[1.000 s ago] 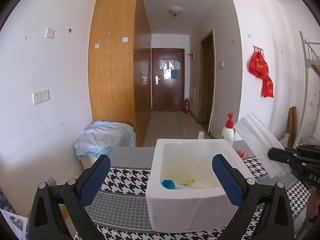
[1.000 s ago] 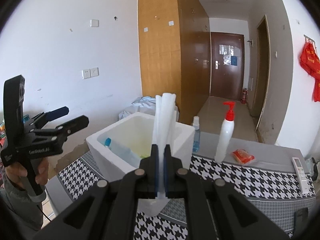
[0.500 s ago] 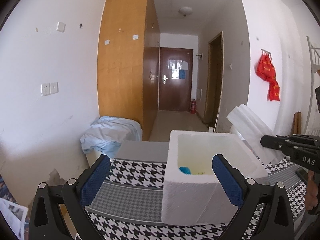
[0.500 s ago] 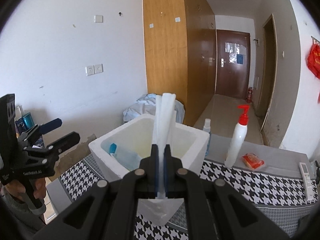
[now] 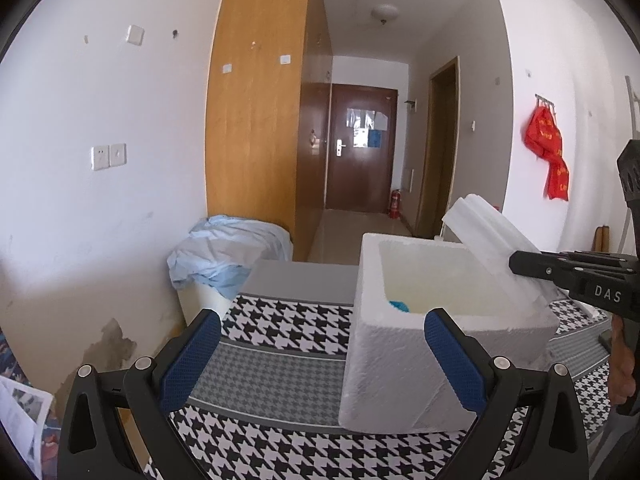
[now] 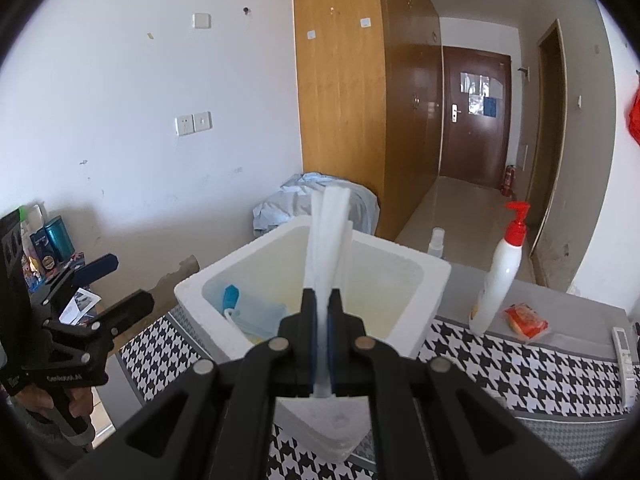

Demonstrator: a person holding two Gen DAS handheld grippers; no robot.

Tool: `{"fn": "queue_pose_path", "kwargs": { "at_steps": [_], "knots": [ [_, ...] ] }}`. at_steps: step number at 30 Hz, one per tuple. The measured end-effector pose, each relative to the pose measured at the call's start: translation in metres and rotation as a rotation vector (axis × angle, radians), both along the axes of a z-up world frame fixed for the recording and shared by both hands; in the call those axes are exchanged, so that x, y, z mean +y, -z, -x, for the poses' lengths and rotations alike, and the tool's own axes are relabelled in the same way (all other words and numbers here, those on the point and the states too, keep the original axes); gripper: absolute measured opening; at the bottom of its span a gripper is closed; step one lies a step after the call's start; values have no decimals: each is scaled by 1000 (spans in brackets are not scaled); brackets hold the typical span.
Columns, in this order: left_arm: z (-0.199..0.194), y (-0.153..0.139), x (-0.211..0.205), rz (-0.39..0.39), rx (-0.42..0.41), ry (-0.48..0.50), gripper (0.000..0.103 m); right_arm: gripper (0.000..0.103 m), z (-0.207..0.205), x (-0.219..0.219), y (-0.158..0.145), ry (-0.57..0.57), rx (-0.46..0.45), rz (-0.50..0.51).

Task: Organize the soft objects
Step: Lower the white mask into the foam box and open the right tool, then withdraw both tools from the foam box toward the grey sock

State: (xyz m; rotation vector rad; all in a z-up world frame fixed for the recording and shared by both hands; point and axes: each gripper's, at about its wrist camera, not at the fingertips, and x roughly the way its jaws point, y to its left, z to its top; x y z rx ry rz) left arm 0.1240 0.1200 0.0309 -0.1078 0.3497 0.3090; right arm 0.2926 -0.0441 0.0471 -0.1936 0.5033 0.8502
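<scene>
A white foam box (image 5: 384, 360) stands open on the houndstooth cloth, with a blue soft item (image 5: 399, 305) and a clear container (image 6: 256, 316) inside. My right gripper (image 6: 320, 300) holds the white foam lid (image 6: 328, 232) on edge over the box (image 6: 424, 264); its jaws are opening, and the pads still touch the lid. In the left wrist view the lid (image 5: 492, 236) leans on the box's right rim, with the right gripper (image 5: 516, 260) on it. My left gripper (image 5: 320, 320) is open and empty, at the box's near-left corner; the right wrist view shows this left gripper (image 6: 126, 282) away to the left.
A white pump bottle with a red top (image 6: 500, 280), a small spray bottle (image 6: 436, 240), a red packet (image 6: 526, 322) and a remote (image 6: 622, 344) lie right of the box. A heap of pale blue cloth (image 5: 228, 252) sits beyond the table's far-left corner.
The right gripper has carried the lid over the box, and its pads have parted slightly. The left gripper has drifted left and down, so the box now sits further right in its view.
</scene>
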Motion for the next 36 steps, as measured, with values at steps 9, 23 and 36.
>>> {"fn": "queue_pose_path", "kwargs": {
  "at_steps": [9,23,36],
  "knots": [
    [1,13,1,27,24,1,102,74,6,0,1,-4,-18,-16],
    [12,13,-8,39,15,14,102,79,31,-11,-2,7,-73,-23],
    [24,10,-26,41,9,55,102,80,53,-48,-4,55,-90,-68]
  ]
}}
